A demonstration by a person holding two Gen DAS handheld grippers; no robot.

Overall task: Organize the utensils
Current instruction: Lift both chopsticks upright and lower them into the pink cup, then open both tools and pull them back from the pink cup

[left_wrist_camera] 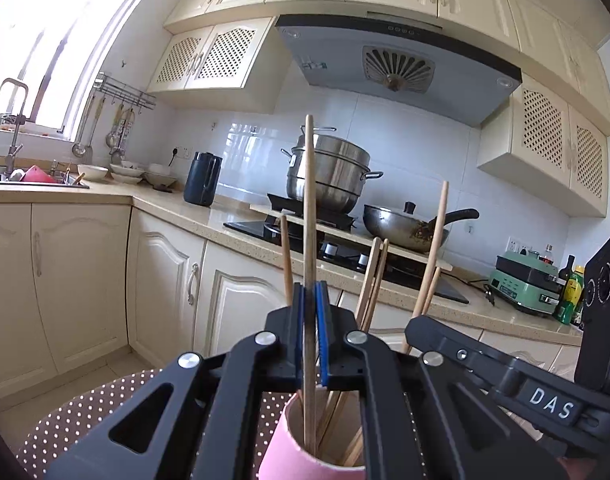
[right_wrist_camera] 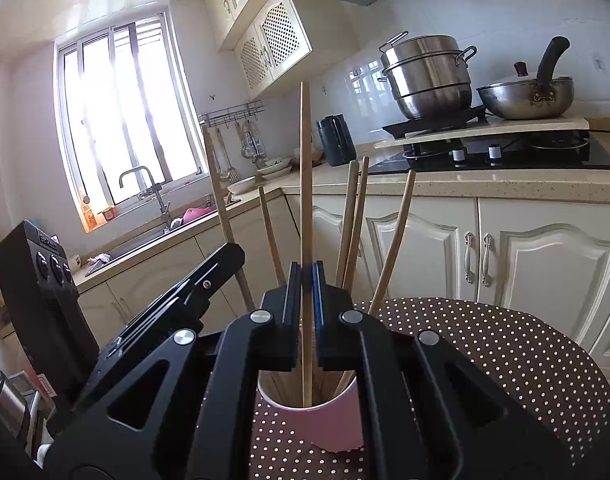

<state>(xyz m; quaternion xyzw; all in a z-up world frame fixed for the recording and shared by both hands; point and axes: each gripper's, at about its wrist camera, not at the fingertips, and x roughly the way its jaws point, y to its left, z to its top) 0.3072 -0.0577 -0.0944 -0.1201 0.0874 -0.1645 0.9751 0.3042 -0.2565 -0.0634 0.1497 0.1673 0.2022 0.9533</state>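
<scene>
A pink cup (left_wrist_camera: 293,448) (right_wrist_camera: 325,420) stands on the brown dotted table (right_wrist_camera: 485,344) and holds several wooden chopsticks. My left gripper (left_wrist_camera: 309,292) is shut on one upright chopstick (left_wrist_camera: 309,200) whose lower end sits inside the cup. My right gripper (right_wrist_camera: 306,272) is shut on another upright chopstick (right_wrist_camera: 305,168), its lower end also in the cup. Both grippers hover just above the cup's rim. The right gripper's arm (left_wrist_camera: 505,368) shows in the left wrist view, and the left gripper's arm (right_wrist_camera: 177,304) shows in the right wrist view.
A kitchen counter (left_wrist_camera: 185,216) runs behind with a stove (left_wrist_camera: 345,248), a steel steamer pot (left_wrist_camera: 333,172), a wok (left_wrist_camera: 405,228), a dark kettle (left_wrist_camera: 203,178) and a sink (left_wrist_camera: 33,178). Cream cabinets (right_wrist_camera: 505,256) stand below it.
</scene>
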